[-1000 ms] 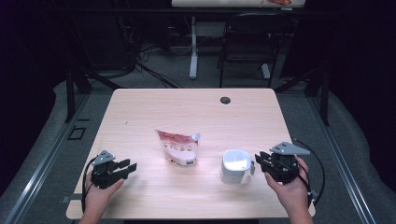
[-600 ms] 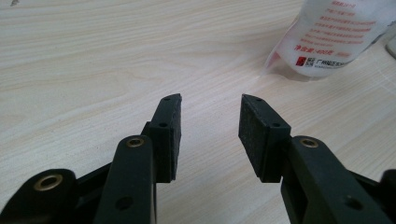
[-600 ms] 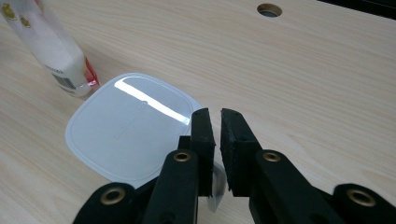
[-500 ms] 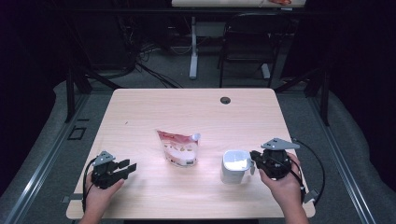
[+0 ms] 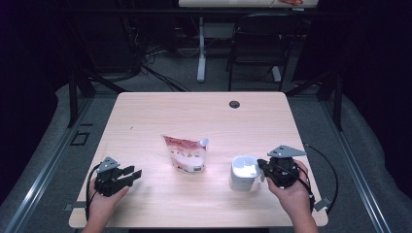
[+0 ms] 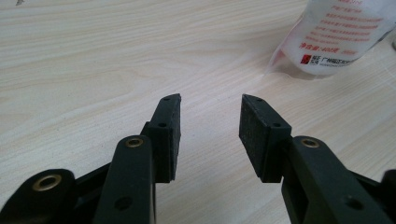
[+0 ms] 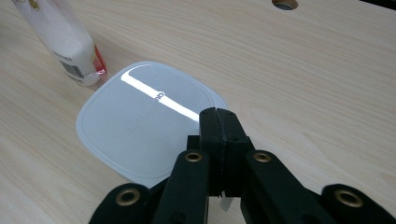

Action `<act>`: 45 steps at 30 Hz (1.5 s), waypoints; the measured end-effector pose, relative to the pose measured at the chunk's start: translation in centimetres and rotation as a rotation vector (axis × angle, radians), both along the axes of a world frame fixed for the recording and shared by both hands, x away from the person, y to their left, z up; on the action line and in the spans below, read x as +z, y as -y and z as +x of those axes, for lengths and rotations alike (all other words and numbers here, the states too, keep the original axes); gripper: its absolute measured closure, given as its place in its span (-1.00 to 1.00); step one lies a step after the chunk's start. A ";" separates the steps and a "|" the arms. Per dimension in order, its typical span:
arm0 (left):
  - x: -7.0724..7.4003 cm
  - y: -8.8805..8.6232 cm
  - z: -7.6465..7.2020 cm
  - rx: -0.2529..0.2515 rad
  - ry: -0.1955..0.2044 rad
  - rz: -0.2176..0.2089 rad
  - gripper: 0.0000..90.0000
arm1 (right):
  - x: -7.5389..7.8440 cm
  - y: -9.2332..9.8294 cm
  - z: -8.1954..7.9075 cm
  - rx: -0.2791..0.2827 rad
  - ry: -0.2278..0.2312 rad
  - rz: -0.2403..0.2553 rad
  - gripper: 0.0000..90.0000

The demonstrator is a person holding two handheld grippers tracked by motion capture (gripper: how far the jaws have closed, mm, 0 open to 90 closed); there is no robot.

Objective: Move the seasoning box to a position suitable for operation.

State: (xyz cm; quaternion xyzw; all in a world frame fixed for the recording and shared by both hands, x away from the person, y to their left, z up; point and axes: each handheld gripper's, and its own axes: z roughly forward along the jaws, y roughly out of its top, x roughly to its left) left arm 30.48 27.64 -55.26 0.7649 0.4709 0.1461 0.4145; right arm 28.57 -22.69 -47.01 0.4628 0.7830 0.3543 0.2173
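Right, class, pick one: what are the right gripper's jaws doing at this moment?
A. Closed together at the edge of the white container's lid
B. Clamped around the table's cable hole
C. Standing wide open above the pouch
A: the right gripper has its jaws pressed together at the near edge of the white container, apparently on a small tab there.

From up top I've got the wooden table (image 5: 204,116) with a red and white pouch (image 5: 185,154) standing near the middle. The white container (image 5: 243,173) sits at about 4 o'clock from the pouch, a gap between them. My right gripper (image 5: 265,168) is right up against the container's 3 o'clock side, jaws just closed. My left gripper (image 5: 131,173) rests off at the pouch's 8 o'clock, well apart, jaws parted. There's a dark grommet hole (image 5: 234,104) at 1 o'clock near the far edge.
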 end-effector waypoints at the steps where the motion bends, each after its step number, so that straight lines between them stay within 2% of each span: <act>1: 0.0 0.0 0.0 0.000 0.001 -0.001 0.30 | 0.0 0.0 0.0 0.000 -0.001 0.004 1.00; 7: 0.1 -0.1 0.0 -0.006 -0.010 0.005 0.30 | 0.0 -0.2 -0.1 0.002 0.000 -0.001 1.00; 13: 0.0 -0.1 0.0 0.001 -0.003 0.000 0.30 | -0.1 0.4 0.0 0.000 -0.011 0.038 1.00; 19: 0.1 -0.1 0.0 -0.004 -0.008 0.003 0.30 | -0.2 1.0 0.2 -0.002 -0.035 0.086 1.00; 34: 0.0 -0.1 0.0 0.002 -0.001 0.000 0.30 | -0.7 2.0 0.4 -0.011 -0.056 0.197 1.00; 40: 0.1 -0.1 0.0 0.000 -0.003 0.001 0.30 | -1.1 2.8 0.5 -0.023 -0.079 0.285 1.00; 45: 0.0 -0.1 0.0 0.002 -0.001 0.000 0.30 | -1.3 3.0 0.5 -0.029 -0.087 0.311 1.00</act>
